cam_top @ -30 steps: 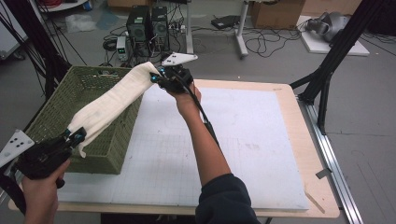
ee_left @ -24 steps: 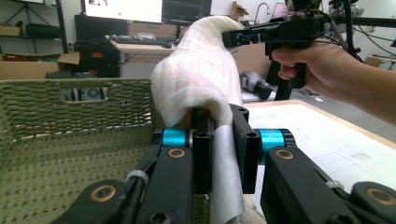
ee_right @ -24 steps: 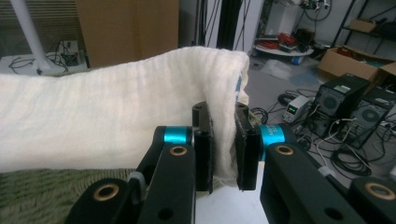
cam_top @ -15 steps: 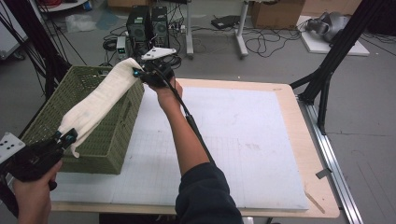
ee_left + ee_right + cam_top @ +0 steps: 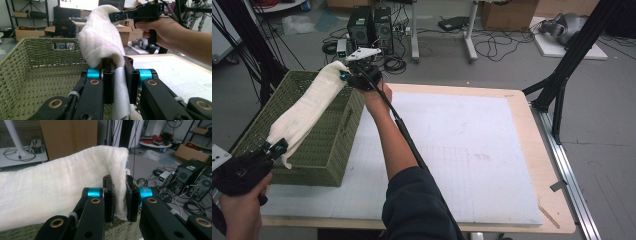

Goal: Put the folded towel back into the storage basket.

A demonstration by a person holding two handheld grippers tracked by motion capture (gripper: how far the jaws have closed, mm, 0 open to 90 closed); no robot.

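A white towel (image 5: 307,107) hangs stretched in the air over the green woven basket (image 5: 324,145) at the table's left. My left gripper (image 5: 276,148) is shut on the towel's near end, just in front of the basket's near corner. In the left gripper view the towel (image 5: 101,40) rises from the clamped jaws toward the other hand. My right gripper (image 5: 345,75) is shut on the far end, above the basket's far right corner. Cloth (image 5: 57,192) fills the space between its jaws and stretches off to the left in the right gripper view.
A white gridded mat (image 5: 462,150) covers the wooden table (image 5: 537,165) right of the basket. Computer towers (image 5: 369,25), cables and boxes lie on the floor beyond the table. Black frame posts (image 5: 572,55) stand at the right.
Both grippers have carried the stretched towel leftward, from the basket's right rim to over its inside. The right gripper moved left and farther back; the left drew nearer the front corner.
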